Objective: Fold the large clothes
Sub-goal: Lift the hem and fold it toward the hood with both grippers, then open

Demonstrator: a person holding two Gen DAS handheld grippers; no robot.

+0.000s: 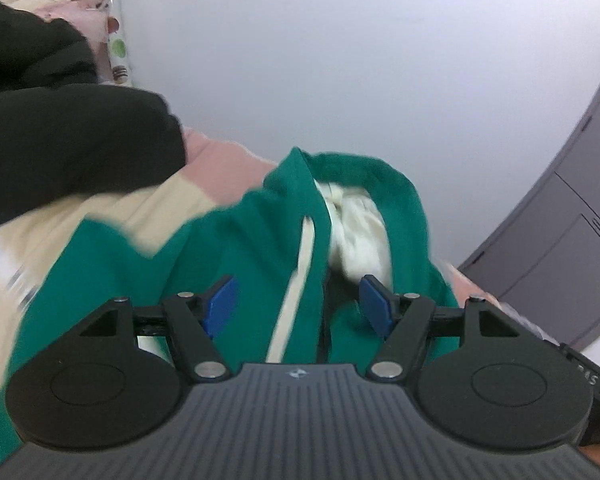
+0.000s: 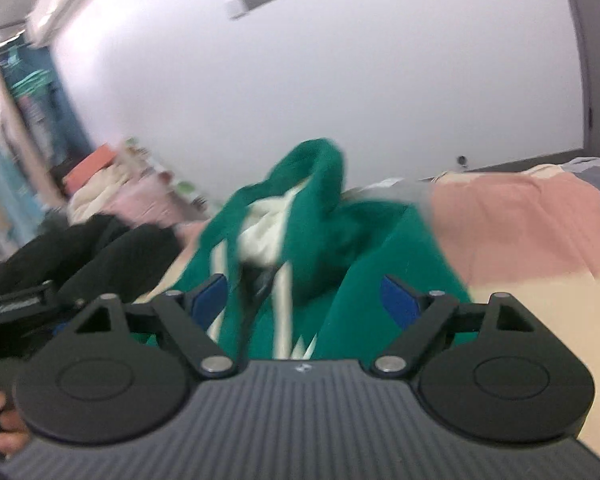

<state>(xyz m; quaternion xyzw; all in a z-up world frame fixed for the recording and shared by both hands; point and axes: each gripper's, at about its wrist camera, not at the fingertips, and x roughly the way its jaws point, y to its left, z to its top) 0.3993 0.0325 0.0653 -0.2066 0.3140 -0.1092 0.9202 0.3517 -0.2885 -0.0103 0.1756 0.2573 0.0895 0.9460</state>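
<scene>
A green fleece hoodie with cream lining and cream drawstrings lies bunched on a pink-and-cream blanket, its hood raised toward the white wall – both views blurred. The left gripper and right gripper hover over it, jaws wide, holding nothing. Black clothing lies just beside the hoodie

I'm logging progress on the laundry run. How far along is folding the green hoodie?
Early stage. Done: the green hoodie lies on the pink-and-cream blanket, hood bunched up with its cream lining showing. In hand: nothing; the left gripper and right gripper are both open over the fabric. Left: no neat fold is visible, so flattening, sleeves and body folds all seem to remain.
</scene>
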